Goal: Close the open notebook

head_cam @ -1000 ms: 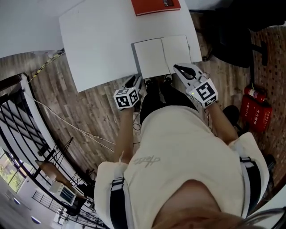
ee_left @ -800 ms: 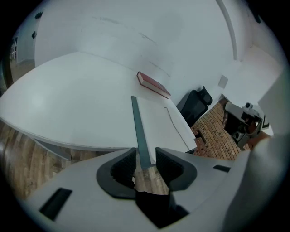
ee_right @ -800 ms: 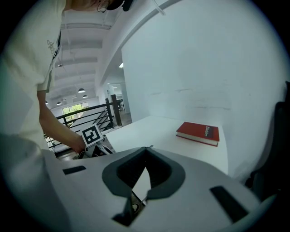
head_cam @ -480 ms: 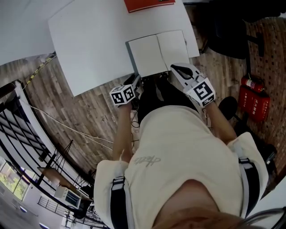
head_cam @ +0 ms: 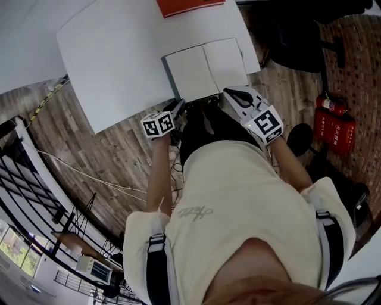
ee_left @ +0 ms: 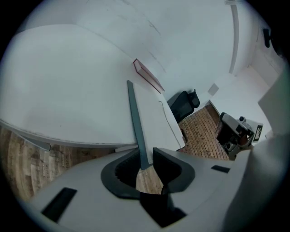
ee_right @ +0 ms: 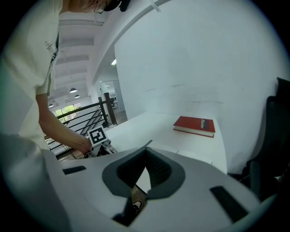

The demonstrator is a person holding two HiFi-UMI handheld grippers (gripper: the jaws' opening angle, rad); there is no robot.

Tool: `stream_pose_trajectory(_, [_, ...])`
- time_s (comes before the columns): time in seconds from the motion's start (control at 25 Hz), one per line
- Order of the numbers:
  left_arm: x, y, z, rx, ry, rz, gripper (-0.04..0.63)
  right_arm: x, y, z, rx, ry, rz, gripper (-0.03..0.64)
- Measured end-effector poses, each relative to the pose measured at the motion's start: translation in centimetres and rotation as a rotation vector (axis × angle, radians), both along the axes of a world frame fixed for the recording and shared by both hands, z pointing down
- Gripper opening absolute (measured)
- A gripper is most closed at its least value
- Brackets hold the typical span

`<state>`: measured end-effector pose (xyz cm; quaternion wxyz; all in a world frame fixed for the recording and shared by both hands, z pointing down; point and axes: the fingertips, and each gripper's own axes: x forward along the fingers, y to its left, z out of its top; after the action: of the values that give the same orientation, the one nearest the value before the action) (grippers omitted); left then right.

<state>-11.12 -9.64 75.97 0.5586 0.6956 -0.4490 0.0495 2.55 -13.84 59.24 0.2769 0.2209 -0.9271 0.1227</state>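
The open notebook (head_cam: 205, 68) lies flat on the white table (head_cam: 119, 59), directly ahead of both grippers, with its near edge at their tips. Compared with a second ago, the left gripper (head_cam: 178, 107) sits lower and more rolled, and it is now right at the notebook's near left corner rather than just short of it. Its jaws have just been closing. They are narrower than before but not clamped, and the dark grey cover edge (ee_left: 136, 122) runs straight out between them. The right gripper (head_cam: 229, 93) has sunk a little toward the near right corner. Its jaws meet at the tips with nothing gripped, and the white page shows just beyond them. The red book (head_cam: 187, 6) lies past the notebook's far edge, well ahead of both tools and unmoved on the table, though it has slid toward the top of the head view.
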Motion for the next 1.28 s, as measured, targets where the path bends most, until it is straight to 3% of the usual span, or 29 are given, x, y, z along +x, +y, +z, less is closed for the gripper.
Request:
stream_pose_trajectory(0.12, [-0.2, -0.1, -0.7, 0.012, -0.004, 0.009, 0.058, -0.4, 0.2, -0.3, -0.002, -0.010, 0.008, 0.008])
stream_pose_trajectory(0.24, [0.1, -0.3, -1.2, 0.031, -0.045, 0.037, 0.052, -0.7, 0.2, -1.0, 0.008, -0.027, 0.015, 0.008])
stream_pose_trajectory(0.56, [1.1, -0.3, -5.6, 0.106, -0.008, 0.071, 0.048, -0.5, 0.2, -2.4, 0.044, -0.047, 0.036, 0.008])
stream_pose_trajectory(1.0, [6.6, -2.4, -13.0, 0.260, 0.040, 0.194, 0.048, 0.9, -1.2, -3.6, 0.087, -0.112, 0.109, 0.008])
stream_pose_trajectory(1.28, [9.3, -3.6, -14.4, 0.268, 0.040, 0.261, 0.048, 3.7, -2.9, -4.3, 0.113, -0.142, 0.188, 0.008])
